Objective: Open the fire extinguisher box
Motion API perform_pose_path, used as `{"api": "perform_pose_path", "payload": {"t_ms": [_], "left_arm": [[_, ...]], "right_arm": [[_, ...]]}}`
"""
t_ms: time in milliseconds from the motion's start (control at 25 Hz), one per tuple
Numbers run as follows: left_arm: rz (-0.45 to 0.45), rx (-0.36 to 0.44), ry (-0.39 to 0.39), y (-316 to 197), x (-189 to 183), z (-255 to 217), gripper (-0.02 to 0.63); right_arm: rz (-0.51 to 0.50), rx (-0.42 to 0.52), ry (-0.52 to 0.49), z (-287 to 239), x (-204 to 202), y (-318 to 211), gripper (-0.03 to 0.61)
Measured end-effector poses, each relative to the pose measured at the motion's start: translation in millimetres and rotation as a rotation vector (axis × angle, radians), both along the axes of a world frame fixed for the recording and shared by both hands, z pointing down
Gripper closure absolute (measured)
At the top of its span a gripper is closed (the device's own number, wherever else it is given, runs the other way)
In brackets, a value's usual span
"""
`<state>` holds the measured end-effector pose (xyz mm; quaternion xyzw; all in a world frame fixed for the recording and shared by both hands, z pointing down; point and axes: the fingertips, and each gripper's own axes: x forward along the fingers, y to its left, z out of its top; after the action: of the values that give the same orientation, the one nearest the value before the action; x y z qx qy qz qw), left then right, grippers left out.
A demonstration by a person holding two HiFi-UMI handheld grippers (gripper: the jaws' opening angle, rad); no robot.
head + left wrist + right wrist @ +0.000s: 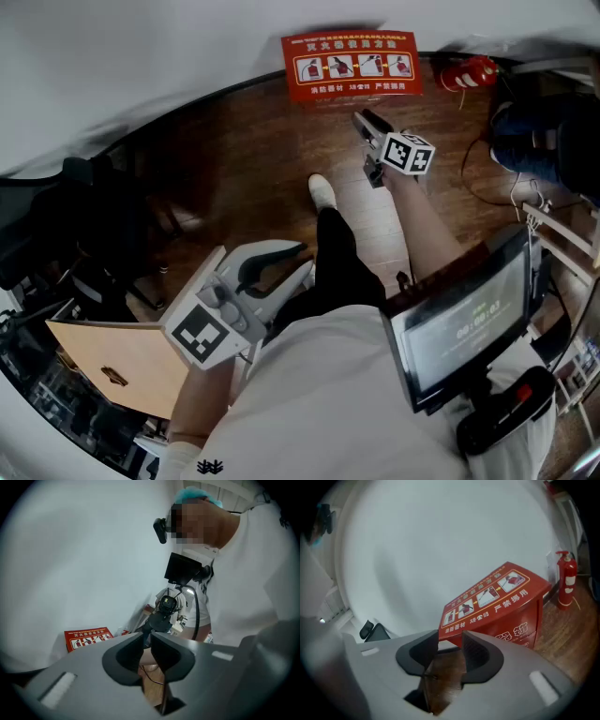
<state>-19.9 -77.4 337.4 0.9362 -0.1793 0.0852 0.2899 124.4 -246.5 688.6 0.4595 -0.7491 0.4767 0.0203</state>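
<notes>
Box [352, 66] stands shut at the far edge of the floor [234, 159], red with white pictures on top. Your left tongs [295, 261] and right tongs [362, 118] gape empty.

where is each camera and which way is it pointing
Head view: on the person's head, facing steeply down at the floor and red box by the wall; shows shirt, shoe, left gripper, right gripper.
Left gripper view: on the left gripper, held low, facing up and back at the person's torso; jaws slightly apart, empty.
Right gripper view: on the right gripper, facing the box; jaws apart, empty; no body shows.
Shared: all three see the box; head and right gripper views also share the extinguisher.
</notes>
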Motion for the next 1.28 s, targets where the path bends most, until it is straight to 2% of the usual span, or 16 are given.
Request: {"api": "perform_pose_path", "payload": {"t_ms": [120, 360, 520, 600, 720, 960, 1120, 1280], "left_arm": [[0.007, -0.012, 0.000, -18, 4, 12, 0.568], [-0.001, -0.063, 0.003, -35, 8, 30, 0.568], [-0.005, -0.092, 0.002, -44, 6, 37, 0.568], [-0.009, -0.098, 0.000, -47, 4, 39, 0.568], [-0.009, -0.106, -0.002, -50, 1, 41, 0.568], [0.006, -0.111, 0.043, -55, 5, 32, 0.568], [0.014, -0.088, 0.056, -57, 13, 24, 0.568], [0.007, -0.058, 0.081, -63, 18, 16, 0.568]], "right_arm": [[0.052, -0.052, -0.057, 26, 1, -27, 0.424], [0.284, -0.145, -0.236, 63, 23, -53, 0.391], [0.347, -0.089, -0.350, 62, 34, -62, 0.379], [0.371, -0.056, -0.391, 58, 40, -68, 0.398], [0.371, -0.075, -0.391, 60, 44, -68, 0.446], [0.366, -0.073, -0.492, 24, 40, -64, 0.460], [0.341, 0.000, -0.523, -25, 47, -75, 0.466], [0.287, 0.099, -0.529, -70, 50, -107, 0.468]]}}
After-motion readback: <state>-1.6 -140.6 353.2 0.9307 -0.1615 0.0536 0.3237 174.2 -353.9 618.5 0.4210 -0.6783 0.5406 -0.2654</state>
